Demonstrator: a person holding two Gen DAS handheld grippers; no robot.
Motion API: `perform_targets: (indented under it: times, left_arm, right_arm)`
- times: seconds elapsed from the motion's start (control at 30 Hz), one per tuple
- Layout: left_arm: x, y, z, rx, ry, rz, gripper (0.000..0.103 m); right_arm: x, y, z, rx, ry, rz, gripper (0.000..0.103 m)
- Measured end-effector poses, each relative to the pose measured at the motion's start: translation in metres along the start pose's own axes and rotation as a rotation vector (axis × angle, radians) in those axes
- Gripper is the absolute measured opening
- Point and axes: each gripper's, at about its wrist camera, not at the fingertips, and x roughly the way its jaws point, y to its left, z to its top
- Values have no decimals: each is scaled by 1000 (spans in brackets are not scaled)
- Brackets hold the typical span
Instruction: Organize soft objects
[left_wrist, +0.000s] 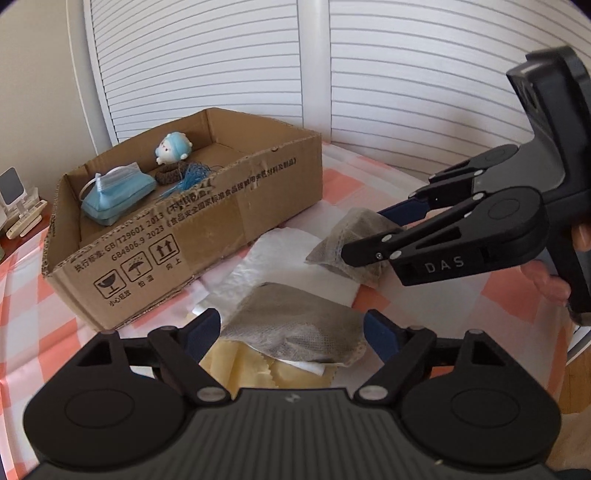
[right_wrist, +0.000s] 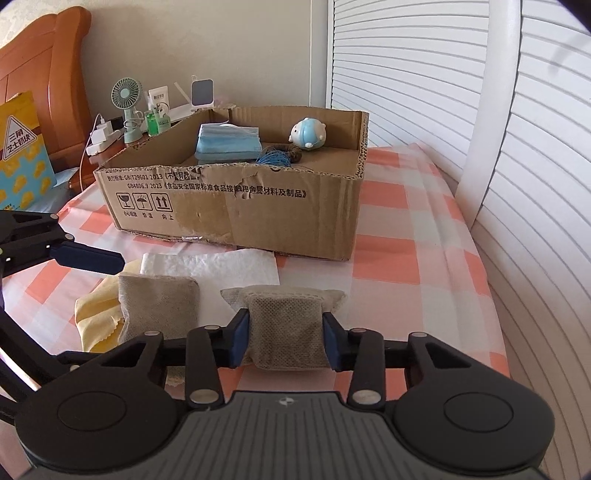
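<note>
Two grey mesh pouches lie on a checked sheet before an open cardboard box (left_wrist: 221, 199) (right_wrist: 258, 210). My right gripper (right_wrist: 286, 317) (left_wrist: 364, 234) is shut on one pouch (right_wrist: 284, 343) (left_wrist: 354, 225), its blue pads pressing both sides. My left gripper (left_wrist: 291, 321) stands open around the other pouch (left_wrist: 288, 341) (right_wrist: 159, 302) without pressing it; its upper finger (right_wrist: 88, 258) shows in the right wrist view. That pouch rests on white tissue (left_wrist: 273, 251) (right_wrist: 221, 264) and a yellow cloth (left_wrist: 258, 373) (right_wrist: 96, 306). In the box are blue masks (left_wrist: 114, 192) (right_wrist: 227, 142), a plush toy (left_wrist: 171, 147) (right_wrist: 308, 133) and blue thread (left_wrist: 192, 177) (right_wrist: 273, 159).
A dark hair tie (left_wrist: 168, 175) lies in the box by the thread. White louvred doors (right_wrist: 424, 74) close off the back and right. Left of the bed, a nightstand holds a small fan (right_wrist: 127, 96), bottles and a charger, beside a wooden headboard (right_wrist: 48, 55).
</note>
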Motion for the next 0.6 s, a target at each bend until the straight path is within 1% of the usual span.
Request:
perform_targets:
  times: [0.1, 0.17, 0.2, 0.27, 0.3, 0.37, 0.43, 0.57, 0.6]
  left_arm:
    - [10, -1, 1, 20, 23, -10, 83]
    - [13, 0, 1, 7, 25, -23, 74]
    - [13, 1, 1, 3, 23, -28, 72]
    - [12, 2, 1, -3, 21, -44, 61]
    - [12, 1, 0, -4, 21, -52, 59]
    - [10, 0, 0, -1, 15, -58, 49]
    - [8, -1, 1, 1, 8, -56, 44]
    - [6, -2, 3, -2, 5, -53, 38]
    - [5, -2, 3, -2, 5, -53, 37]
  right_arm:
    - [1, -4, -1, 9, 7, 12, 47]
    - [2, -5, -2, 13, 7, 17, 49]
    - [3, -5, -2, 16, 8, 18, 51]
    - [4, -6, -3, 20, 7, 20, 53]
    - [4, -6, -4, 19, 7, 21, 54]
    - [5, -5, -4, 16, 6, 24, 56]
    - [6, -6, -5, 14, 7, 27, 61]
    - [9, -6, -5, 11, 8, 25, 61]
    - [9, -6, -5, 6, 6, 25, 58]
